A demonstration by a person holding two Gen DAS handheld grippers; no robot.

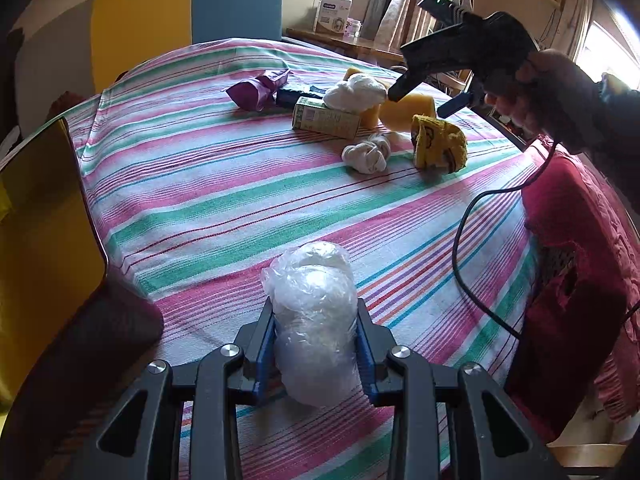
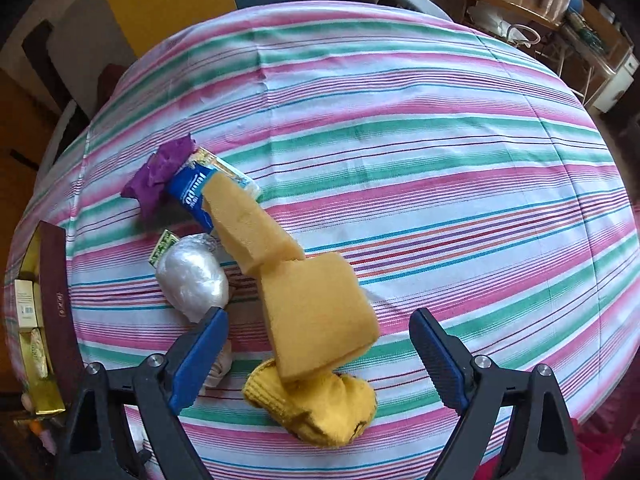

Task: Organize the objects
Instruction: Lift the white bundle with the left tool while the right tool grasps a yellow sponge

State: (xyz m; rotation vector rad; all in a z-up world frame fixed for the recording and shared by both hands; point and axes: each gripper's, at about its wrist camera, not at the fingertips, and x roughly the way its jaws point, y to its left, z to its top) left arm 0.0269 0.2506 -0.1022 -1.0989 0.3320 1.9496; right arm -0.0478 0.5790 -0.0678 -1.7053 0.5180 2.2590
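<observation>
Left tongs (image 1: 316, 344) clamp a plastic bundle (image 1: 310, 312) low over the tabletop (image 1: 208, 200), likely for sorting; right tongs (image 2: 320, 344) gape wide above the sponge (image 2: 316, 312), unloaded.

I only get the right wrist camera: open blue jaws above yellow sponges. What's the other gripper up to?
Observer: The left gripper is shut on a bundle wrapped in clear plastic.
Operator: Who holds my gripper?
Observer: A hand grips the right gripper by its handle.
Operator: Anything trailing from it?
Observer: A black cable hangs from it, down over the striped tablecloth.
</observation>
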